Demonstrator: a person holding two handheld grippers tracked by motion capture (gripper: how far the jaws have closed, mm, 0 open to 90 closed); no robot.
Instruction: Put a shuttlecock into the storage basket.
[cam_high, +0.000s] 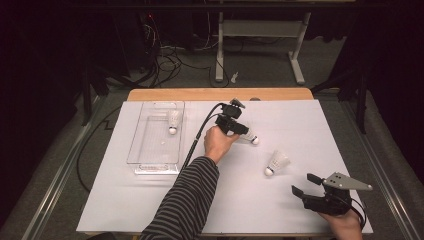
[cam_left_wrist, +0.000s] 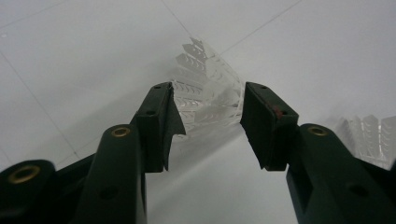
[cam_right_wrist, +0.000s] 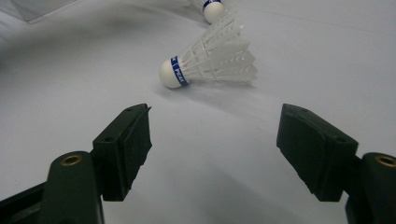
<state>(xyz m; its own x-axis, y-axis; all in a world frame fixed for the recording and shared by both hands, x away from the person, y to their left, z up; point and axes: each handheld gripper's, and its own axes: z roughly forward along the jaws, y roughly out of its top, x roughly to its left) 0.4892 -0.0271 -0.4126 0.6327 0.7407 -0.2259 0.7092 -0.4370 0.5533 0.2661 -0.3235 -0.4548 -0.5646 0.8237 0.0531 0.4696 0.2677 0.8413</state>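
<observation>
Left gripper (cam_left_wrist: 208, 123) has its jaws straddling the feather skirt of the shuttlecock (cam_high: 250, 137) that lies just right of the clear tray (cam_high: 134, 150), and I can't tell if the pads press yet. Its long axis points cork-first away from that tray, across my jaws. Right gripper (cam_right_wrist: 212, 154) gapes empty, well apart from it.

In the right gripper view, the shuttlecock (cam_right_wrist: 210, 60) lying nearest on the table carried a blue band around its white cork, printed with small white capital letters running sideways; they seemed to spell "PEAK", though too small to be sure. A second shuttlecock (cam_right_wrist: 212, 9) behind it bore a similar blue band, unreadable.
</observation>
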